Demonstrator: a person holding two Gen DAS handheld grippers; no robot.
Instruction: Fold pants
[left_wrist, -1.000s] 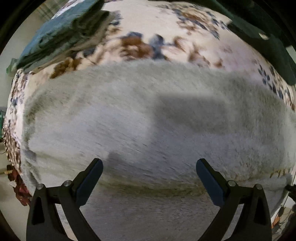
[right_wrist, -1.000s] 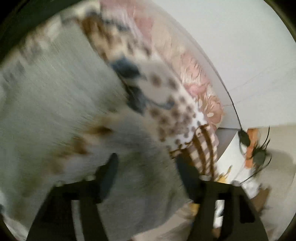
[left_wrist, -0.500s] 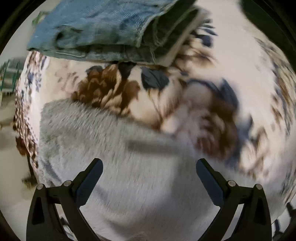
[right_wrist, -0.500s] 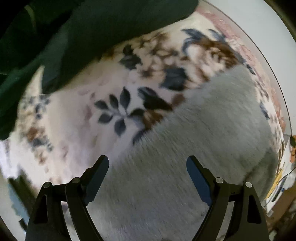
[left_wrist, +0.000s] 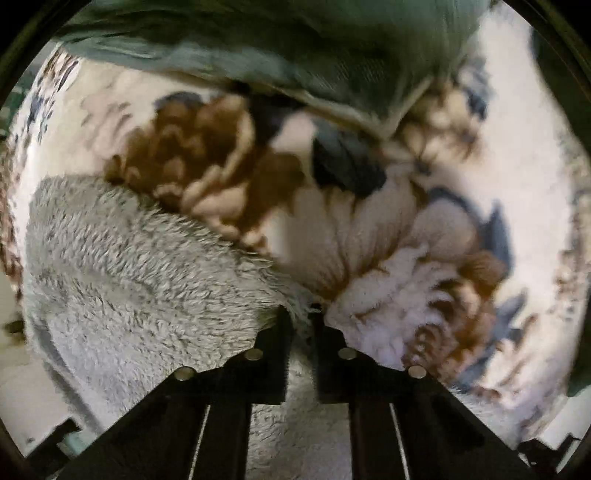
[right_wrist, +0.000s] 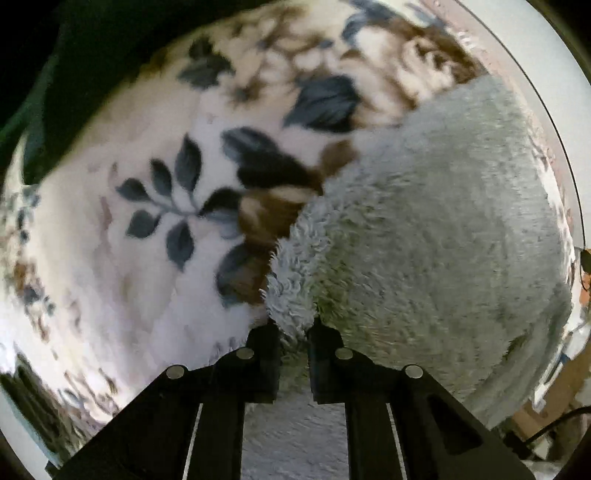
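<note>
On the floral blanket (left_wrist: 424, 229), the left gripper (left_wrist: 301, 314) and right gripper (right_wrist: 293, 325) each pinch a near corner of the fluffy grey pants (right_wrist: 424, 229).

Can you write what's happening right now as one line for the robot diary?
left tool: shut on fuzzy grey pants | right tool: shut on pants edge | floral blanket underneath
</note>
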